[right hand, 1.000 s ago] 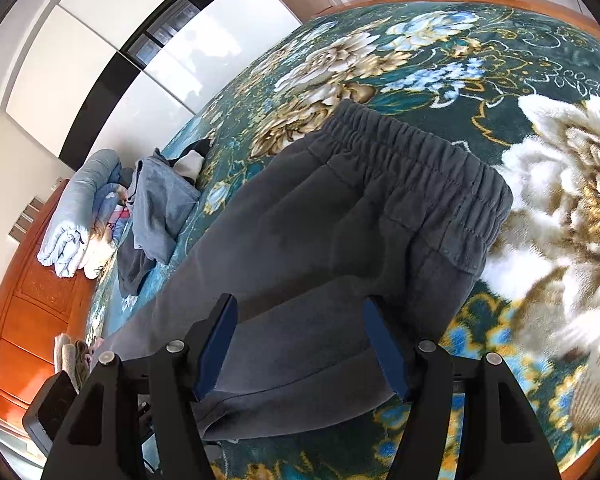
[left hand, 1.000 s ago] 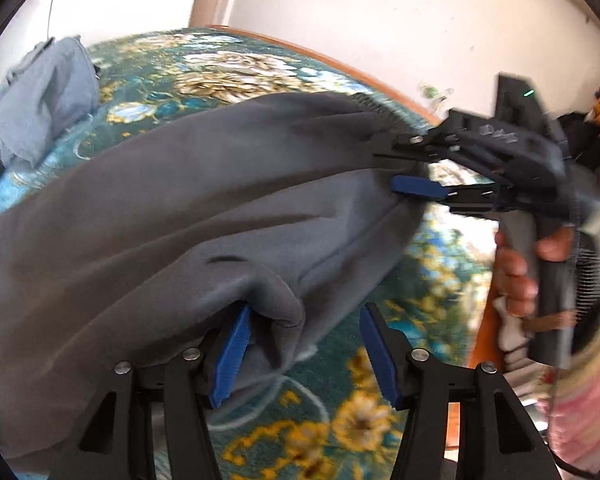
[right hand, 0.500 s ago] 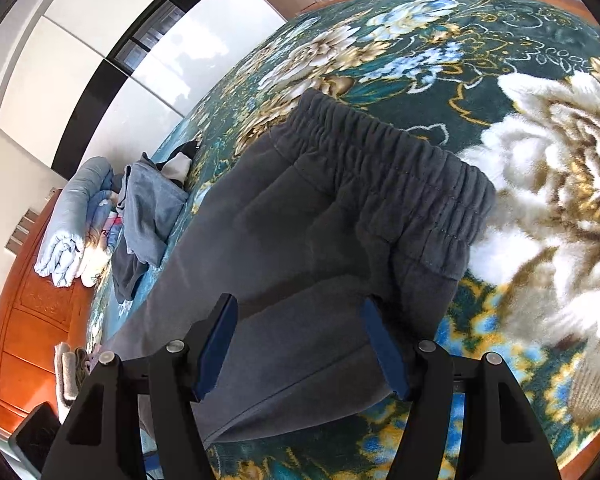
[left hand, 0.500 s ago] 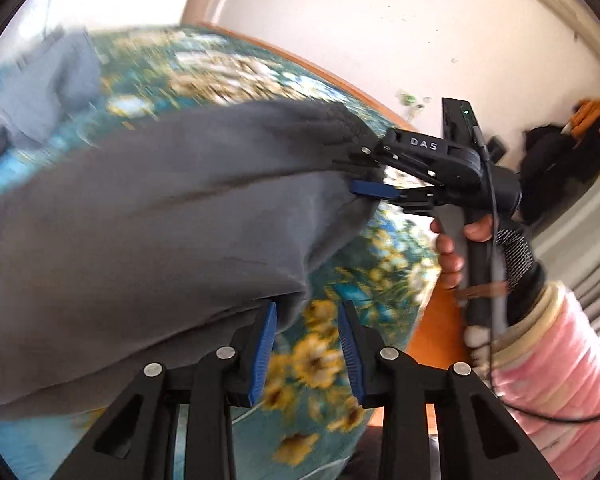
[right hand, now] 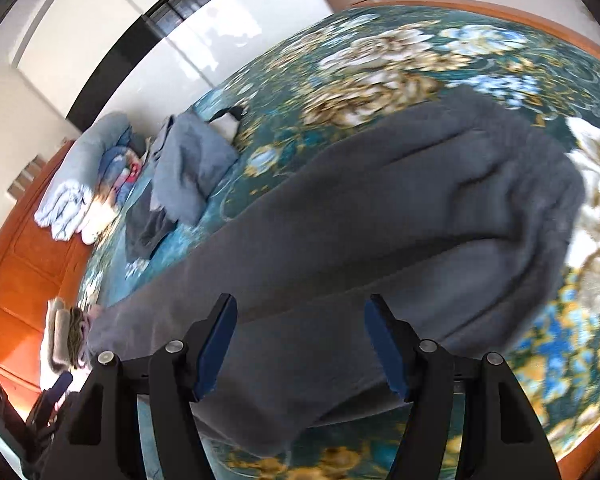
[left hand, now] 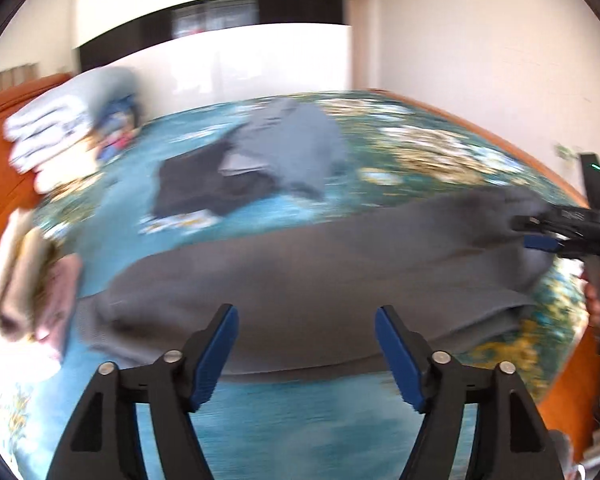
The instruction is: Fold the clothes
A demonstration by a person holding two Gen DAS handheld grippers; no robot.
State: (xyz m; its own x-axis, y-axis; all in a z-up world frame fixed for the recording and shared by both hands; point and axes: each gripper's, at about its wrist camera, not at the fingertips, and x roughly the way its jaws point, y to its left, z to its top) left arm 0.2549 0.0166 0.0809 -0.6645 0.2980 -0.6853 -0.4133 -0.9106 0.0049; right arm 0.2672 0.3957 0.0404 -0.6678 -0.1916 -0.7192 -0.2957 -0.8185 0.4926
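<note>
Lying lengthwise across the bed (left hand: 260, 432), a pair of dark grey sweatpants (left hand: 340, 280) appears doubled leg on leg; judged stage: somewhere in the folding of this one garment, with no crosswise fold visible.

Left wrist view (heavily blurred):
- Left tool (left hand: 306, 354): jaws spread wide, nothing between the blue pads; it hovers over the near long edge of the sweatpants at mid-length, the cloth lying just ahead of and under the tips.
- Right tool (left hand: 540, 234): seen at the far right by the waist end of the sweatpants, its tips at or touching the cloth. From this side its jaw gap cannot be read.
- Heap of blue-grey and dark clothes (left hand: 268, 168): farther up the bed, well apart.
- Stacked folded linens (left hand: 56, 132): at the headboard side.

Right wrist view:
- Right tool (right hand: 298, 346): jaws wide apart, holding nothing; the sweatpants (right hand: 380, 240) pass under and between the pads, waist end to the right, leg ends running off to the left.
- Floral bedspread (right hand: 380, 64): bare around the garment.

Judgement on next move: a fresh grip on an end or edge, taking all layers of the limp cloth together so none slides.
</note>
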